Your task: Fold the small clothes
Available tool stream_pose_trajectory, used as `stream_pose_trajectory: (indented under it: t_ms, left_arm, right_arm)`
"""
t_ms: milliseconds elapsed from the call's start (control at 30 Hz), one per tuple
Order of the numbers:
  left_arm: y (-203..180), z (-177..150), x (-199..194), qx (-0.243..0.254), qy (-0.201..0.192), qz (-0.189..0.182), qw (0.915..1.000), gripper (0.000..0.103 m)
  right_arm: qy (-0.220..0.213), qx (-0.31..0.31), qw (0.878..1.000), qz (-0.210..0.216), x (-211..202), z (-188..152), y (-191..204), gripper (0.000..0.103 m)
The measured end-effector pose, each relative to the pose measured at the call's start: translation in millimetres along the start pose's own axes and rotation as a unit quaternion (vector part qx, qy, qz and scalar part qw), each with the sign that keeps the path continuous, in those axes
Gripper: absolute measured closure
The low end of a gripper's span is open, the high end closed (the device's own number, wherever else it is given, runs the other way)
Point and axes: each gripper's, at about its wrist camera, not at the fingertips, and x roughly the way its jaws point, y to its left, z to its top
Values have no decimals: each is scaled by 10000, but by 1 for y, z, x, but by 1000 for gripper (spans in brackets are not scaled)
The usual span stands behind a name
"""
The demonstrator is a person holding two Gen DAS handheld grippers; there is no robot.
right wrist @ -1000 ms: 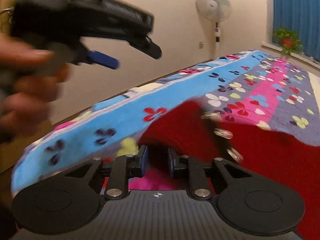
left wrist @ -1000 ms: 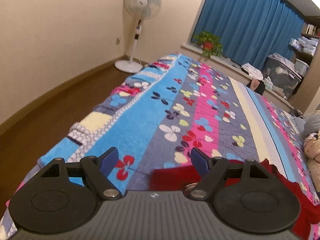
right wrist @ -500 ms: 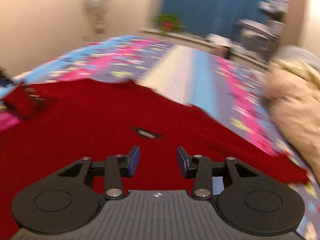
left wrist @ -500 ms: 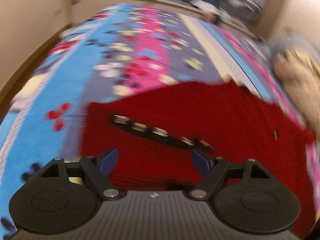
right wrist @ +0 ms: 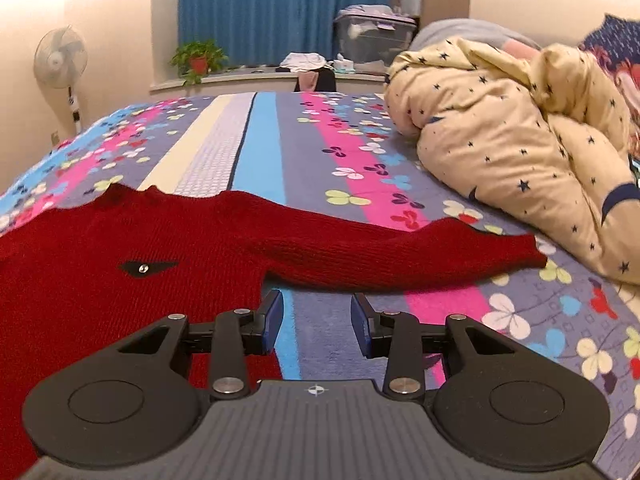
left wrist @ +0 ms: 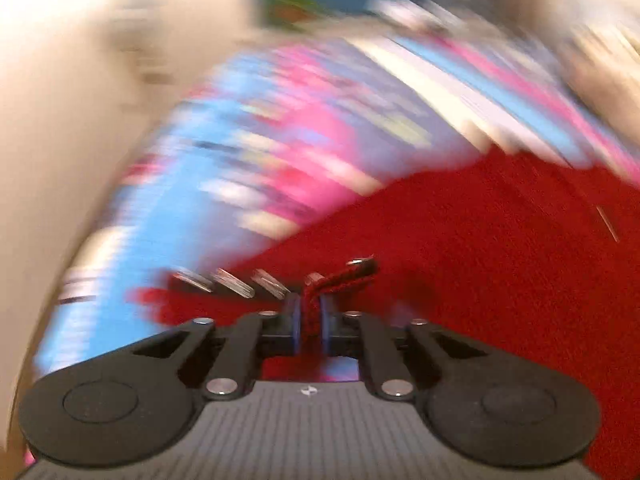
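Pinching a ridge of red knit, our left gripper (left wrist: 309, 314) is clenched on the red sweater (right wrist: 120, 248), its blue pads (left wrist: 291, 320) pressed together with a strip of button placket between them; the jaws have just been closing, and the fabric is plainly caught. Just beyond the pads a row of silver buttons (left wrist: 232, 282) runs off to the left, blurred in this view. Our right gripper (right wrist: 317, 318) is released, jaws partly apart with nothing between them (only bedspread shows in the gap), and it hovers just below the sweater's armpit, where the body meets the outstretched sleeve (right wrist: 400, 252).

The sweater lies spread flat on the flowered bedspread (right wrist: 360, 152), collar toward the window, the sleeve reaching toward the heaped star-print quilt (right wrist: 520, 132).

We judge the step to be taking hold of both sides for the first fold. To do it well, we should keep the left pinch firm and low, so that the knit does not stretch. The right gripper wants a bite on the side seam or the sleeve's root, not on the bedspread beneath. The risk is catching both layers; we would come in shallow along the edge and lift both sides evenly.
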Motion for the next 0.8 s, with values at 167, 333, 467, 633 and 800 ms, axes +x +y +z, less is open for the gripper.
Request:
stream_pose_trajectory:
  t_ms: [167,333,467,633,800]
  left_arm:
    - [133,6,-15,-2066,-687,1662,9618,93]
    - [183,-19,-16,-3068,-554,1757,9338,68]
    - [194,-28,-13,-3378,-348,1163,9333,32]
    - [230,-42,-7,-4238,-37,822,9020,32]
    - [237,-73,24,-5041,1099,185,8564,33]
  right_arm:
    - [106,202,9997,-12,5,4,-6,64]
    - [522,377,9979,-3,18,0,-6,64]
    - [1085,587,9924,22,34,-8,-6,64]
    - [1412,608,9881,-29,42,-16,-4,63]
    - [1577,654,9853,-4,47,-21,-3,63]
